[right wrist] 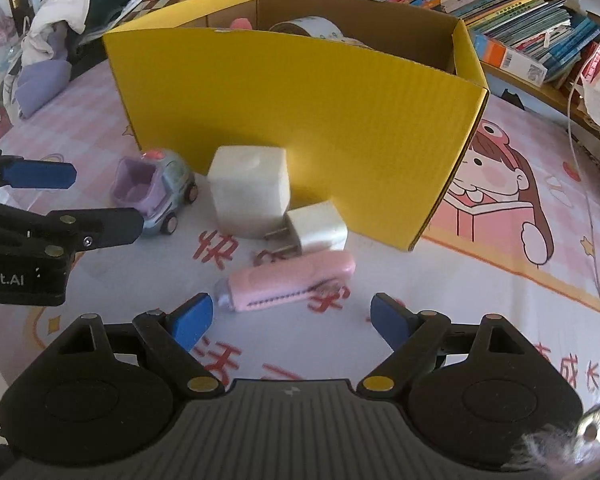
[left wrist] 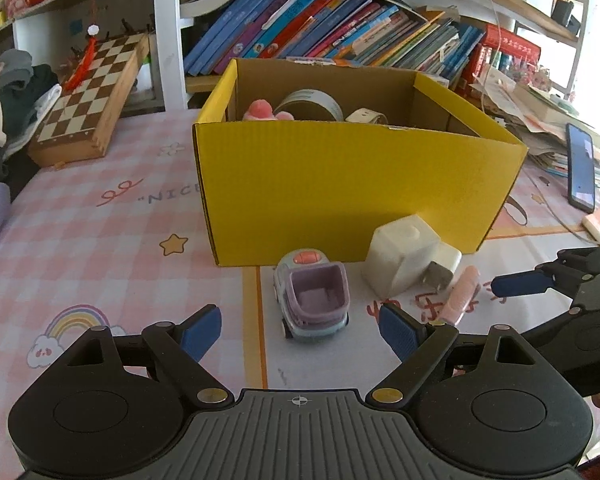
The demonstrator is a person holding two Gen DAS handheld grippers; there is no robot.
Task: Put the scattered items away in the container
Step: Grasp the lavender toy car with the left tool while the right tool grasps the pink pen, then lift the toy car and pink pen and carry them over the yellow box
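A yellow cardboard box (left wrist: 352, 184) (right wrist: 300, 92) stands on the table with a pink plush, a tape roll (left wrist: 312, 104) and a white item inside. In front of it lie a small toy car with a purple tub (left wrist: 314, 300) (right wrist: 156, 192), a white cube (left wrist: 402, 252) (right wrist: 250, 188), a white plug charger (left wrist: 444, 266) (right wrist: 316, 230) and a pink tube-shaped item (left wrist: 460, 296) (right wrist: 288, 280). My left gripper (left wrist: 300, 330) is open, just short of the toy car. My right gripper (right wrist: 292, 320) is open, just short of the pink item, nothing between its fingers.
A chessboard box (left wrist: 92, 96) and a heap of clothes (left wrist: 8, 100) sit at the back left. Books fill the shelf (left wrist: 340, 28) behind the box. A phone (left wrist: 580, 168) and papers lie to the right. A cable (right wrist: 592, 200) runs along the right side.
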